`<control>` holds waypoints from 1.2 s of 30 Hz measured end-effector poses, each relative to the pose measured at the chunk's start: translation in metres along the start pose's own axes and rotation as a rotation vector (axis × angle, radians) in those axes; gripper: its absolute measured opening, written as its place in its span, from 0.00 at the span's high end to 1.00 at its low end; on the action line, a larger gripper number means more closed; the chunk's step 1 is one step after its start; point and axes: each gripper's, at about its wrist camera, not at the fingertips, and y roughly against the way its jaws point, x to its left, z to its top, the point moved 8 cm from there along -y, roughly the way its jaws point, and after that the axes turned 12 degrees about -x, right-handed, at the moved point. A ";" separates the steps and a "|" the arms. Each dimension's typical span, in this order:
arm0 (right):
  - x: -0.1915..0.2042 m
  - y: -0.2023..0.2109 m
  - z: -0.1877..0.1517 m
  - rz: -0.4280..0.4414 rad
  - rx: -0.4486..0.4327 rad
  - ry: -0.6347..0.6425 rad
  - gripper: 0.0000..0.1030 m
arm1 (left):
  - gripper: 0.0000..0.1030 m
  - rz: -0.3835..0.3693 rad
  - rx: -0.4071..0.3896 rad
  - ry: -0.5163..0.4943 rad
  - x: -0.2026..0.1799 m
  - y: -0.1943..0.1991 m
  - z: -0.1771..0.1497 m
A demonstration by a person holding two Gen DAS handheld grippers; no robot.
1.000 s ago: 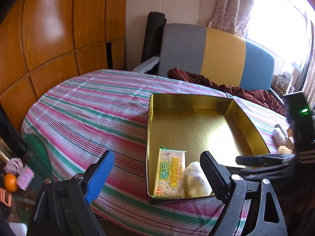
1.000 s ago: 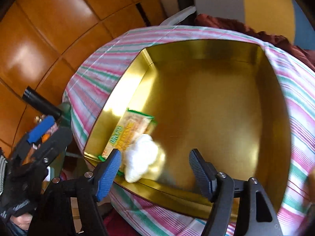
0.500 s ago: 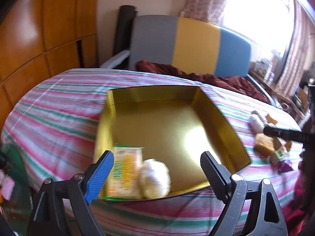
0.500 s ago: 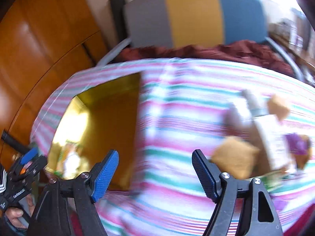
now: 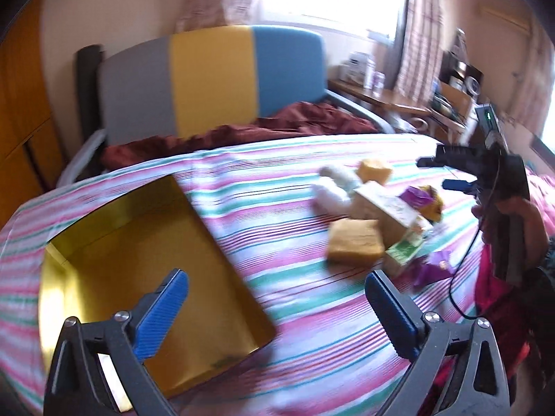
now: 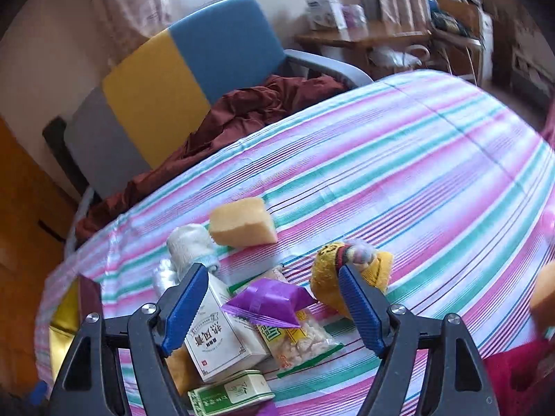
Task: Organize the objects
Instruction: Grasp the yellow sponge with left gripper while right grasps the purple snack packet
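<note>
The gold tin [image 5: 121, 242] lies open on the striped tablecloth at the left of the left wrist view. My left gripper [image 5: 275, 306] hangs over the tin's right corner, its jaws opening with nothing between them. To the right is a pile: a yellow sponge [image 5: 355, 242], a white box [image 5: 385, 208] and a purple packet [image 5: 416, 197]. My right gripper [image 6: 274, 291] is open just above that pile, over the purple packet [image 6: 267, 301]. Beside the packet lie the white box [image 6: 215, 343], a cracker bag [image 6: 298, 339], a yellow plush toy [image 6: 326, 270] and a green box [image 6: 232, 393].
A second sponge [image 6: 242, 227] and a white roll [image 6: 189, 242] lie behind the pile. A grey, yellow and blue chair [image 5: 211, 76] with a maroon cloth stands behind the table. A cluttered desk [image 6: 364, 36] is at the back right. A hand [image 5: 513, 215] holds the right gripper.
Both views have swung right, from the tin to the pile of loose items. My right gripper has left the tin and now hangs over the pile. My left jaws stand wider.
</note>
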 end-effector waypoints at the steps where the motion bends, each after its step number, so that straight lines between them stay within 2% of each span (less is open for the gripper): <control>1: -0.004 0.000 0.002 -0.002 -0.004 -0.022 0.23 | 0.00 -0.012 0.012 -0.014 -0.011 -0.008 0.001; 6: -0.008 -0.006 -0.002 0.020 0.048 -0.084 0.23 | 0.00 -0.066 0.081 -0.073 -0.056 -0.057 -0.001; 11: -0.006 -0.009 -0.007 0.042 0.078 -0.088 0.23 | 0.00 -0.100 0.155 -0.073 -0.076 -0.102 -0.009; 15: -0.006 -0.010 -0.009 0.053 0.093 -0.087 0.23 | 0.00 -0.103 0.173 -0.068 -0.086 -0.131 -0.011; 20: -0.005 -0.013 -0.012 0.060 0.111 -0.082 0.23 | 0.01 -0.107 0.220 0.009 -0.077 -0.159 -0.020; 21: -0.003 -0.015 -0.013 0.060 0.117 -0.075 0.23 | 0.07 -0.097 0.230 0.032 -0.073 -0.163 -0.024; 22: -0.002 -0.016 -0.014 0.057 0.122 -0.067 0.23 | 0.09 -0.099 0.242 0.057 -0.069 -0.166 -0.028; 23: -0.001 -0.018 -0.015 0.054 0.127 -0.057 0.23 | 0.09 -0.111 0.225 0.077 -0.070 -0.167 -0.030; 26: 0.003 -0.023 -0.020 0.040 0.148 -0.017 0.23 | 0.12 -0.102 0.175 0.032 -0.075 -0.162 -0.033; 29: 0.007 -0.028 -0.027 0.026 0.176 0.023 0.23 | 0.13 -0.097 0.158 0.005 -0.079 -0.161 -0.036; 36: 0.005 -0.041 -0.041 -0.027 0.237 0.083 0.23 | 0.21 -0.115 0.143 0.023 -0.077 -0.164 -0.032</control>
